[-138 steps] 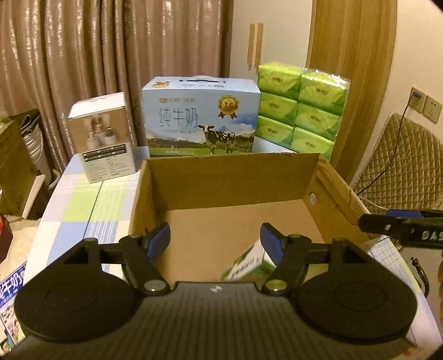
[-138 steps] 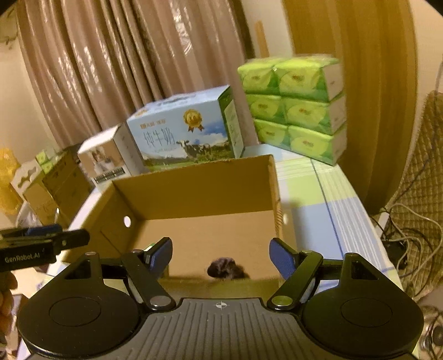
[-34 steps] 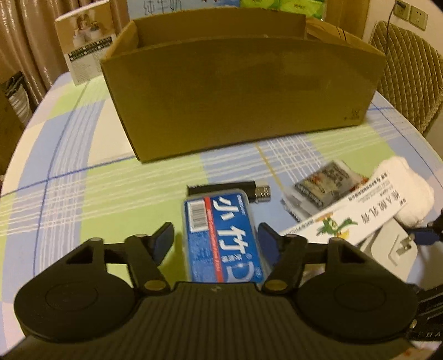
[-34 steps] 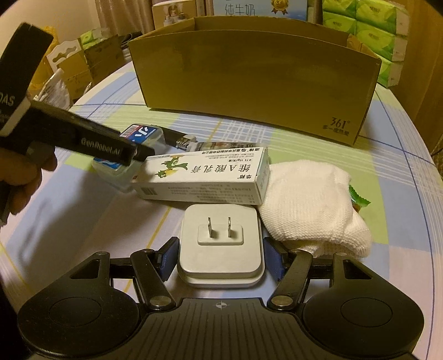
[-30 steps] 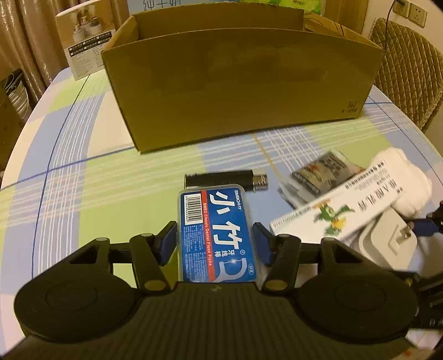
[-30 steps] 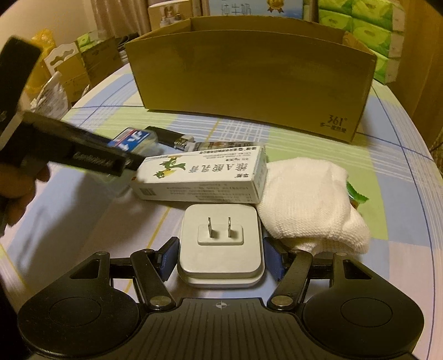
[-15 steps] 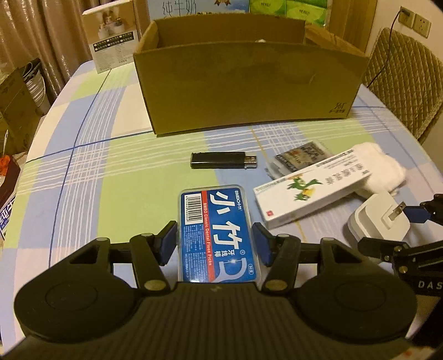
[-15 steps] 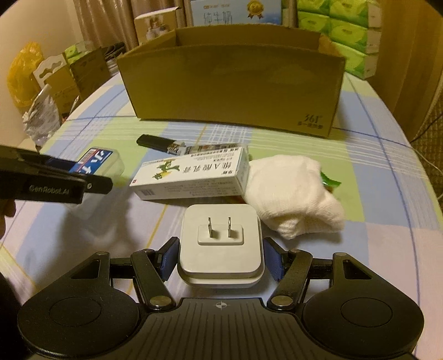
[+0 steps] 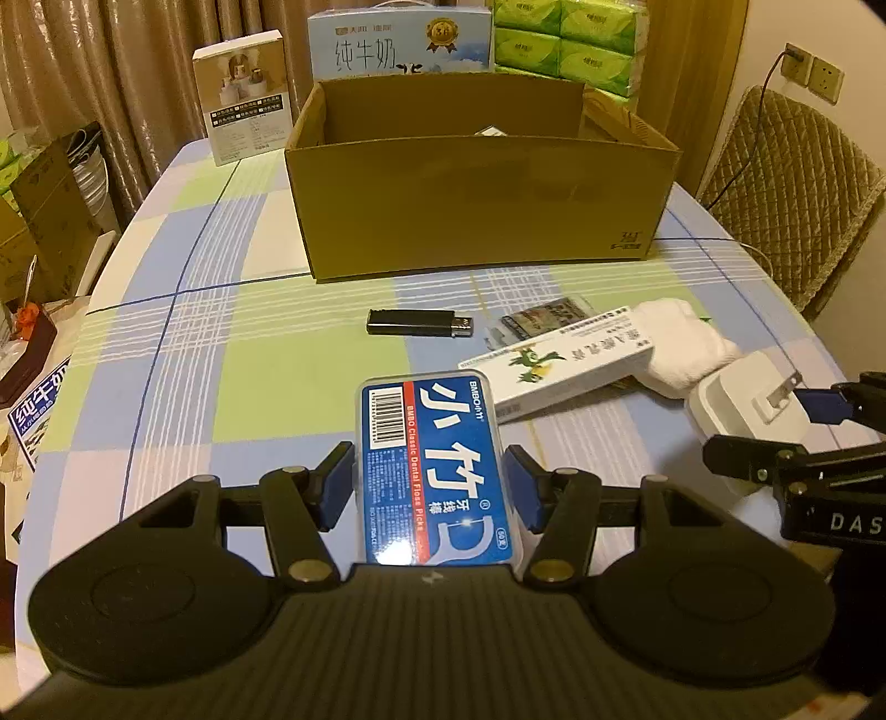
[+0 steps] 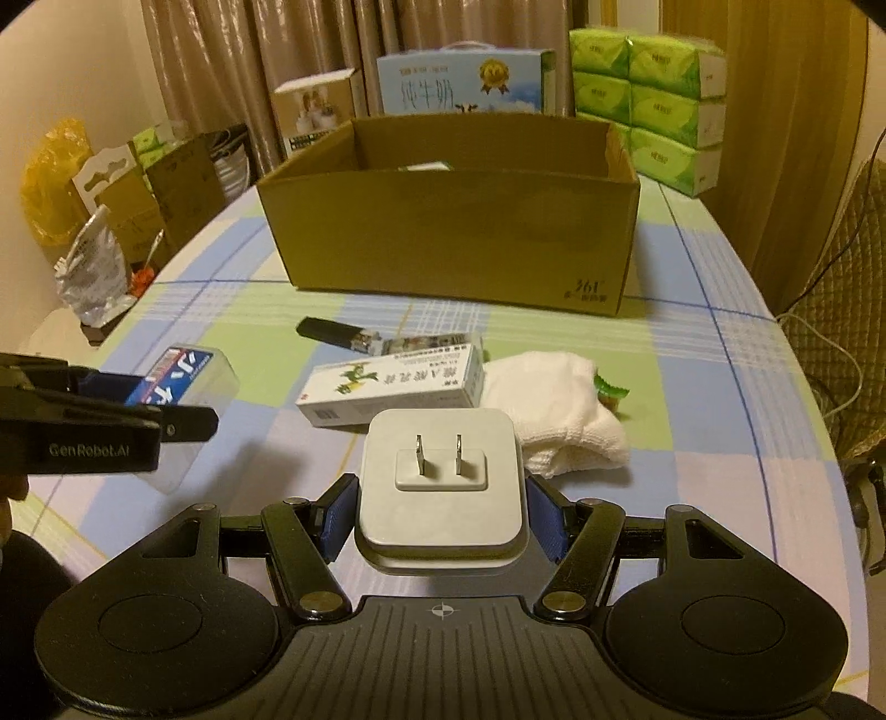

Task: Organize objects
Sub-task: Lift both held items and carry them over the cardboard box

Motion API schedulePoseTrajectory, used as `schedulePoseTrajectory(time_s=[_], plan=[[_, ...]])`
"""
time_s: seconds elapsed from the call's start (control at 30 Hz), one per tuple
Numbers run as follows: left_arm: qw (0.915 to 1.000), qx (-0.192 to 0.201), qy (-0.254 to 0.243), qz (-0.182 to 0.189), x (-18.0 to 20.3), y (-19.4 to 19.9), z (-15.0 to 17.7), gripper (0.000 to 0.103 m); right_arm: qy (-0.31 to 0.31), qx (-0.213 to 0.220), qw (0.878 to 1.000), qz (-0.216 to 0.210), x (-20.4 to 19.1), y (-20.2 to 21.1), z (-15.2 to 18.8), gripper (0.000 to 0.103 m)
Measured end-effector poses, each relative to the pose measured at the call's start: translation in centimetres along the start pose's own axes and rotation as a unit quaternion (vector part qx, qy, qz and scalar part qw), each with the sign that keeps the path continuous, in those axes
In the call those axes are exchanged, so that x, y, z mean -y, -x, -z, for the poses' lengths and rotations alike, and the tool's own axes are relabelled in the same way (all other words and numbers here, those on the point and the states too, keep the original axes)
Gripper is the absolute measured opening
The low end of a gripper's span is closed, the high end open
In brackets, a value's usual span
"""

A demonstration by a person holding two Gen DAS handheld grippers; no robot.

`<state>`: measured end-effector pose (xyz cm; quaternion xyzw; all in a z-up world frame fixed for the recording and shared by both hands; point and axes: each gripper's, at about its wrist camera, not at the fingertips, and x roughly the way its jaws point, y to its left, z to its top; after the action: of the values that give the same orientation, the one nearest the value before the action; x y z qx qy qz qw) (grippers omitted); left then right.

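My left gripper is shut on a blue dental floss pick box, held above the checked tablecloth. My right gripper is shut on a white plug adapter, prongs facing up; the adapter also shows at the right edge of the left wrist view. Ahead stands the open cardboard box. Between me and it lie a black lighter, a white medicine carton, a white folded cloth and a small foil packet.
Behind the cardboard box stand a milk carton case, green tissue packs and a small product box. A quilted chair is on the right. Boxes and bags crowd the floor to the left of the table.
Both grippers have risen and drawn back from the cardboard box, carrying the floss box and the adapter off the table. The box and loose items now look farther away.
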<state>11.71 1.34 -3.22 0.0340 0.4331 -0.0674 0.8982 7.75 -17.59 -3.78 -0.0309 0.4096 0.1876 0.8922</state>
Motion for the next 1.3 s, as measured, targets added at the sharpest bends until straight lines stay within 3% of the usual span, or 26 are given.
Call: schedulePoseTrajectory(time_s=[0.5, 1.3], plan=[[0.9998, 0.021, 0.003, 0.003, 1.2, 3.6, 0.5, 0.053, 0.003, 0.014, 1.000, -0.001, -0.7, 2.9, 0.3, 0.061], [0.9991, 0.039, -0.012, 0.013, 1.6, 3.7, -2.8, 0.053, 0.003, 0.026, 1.000, 0.012, 0.5, 3.3, -1.9, 0.061]])
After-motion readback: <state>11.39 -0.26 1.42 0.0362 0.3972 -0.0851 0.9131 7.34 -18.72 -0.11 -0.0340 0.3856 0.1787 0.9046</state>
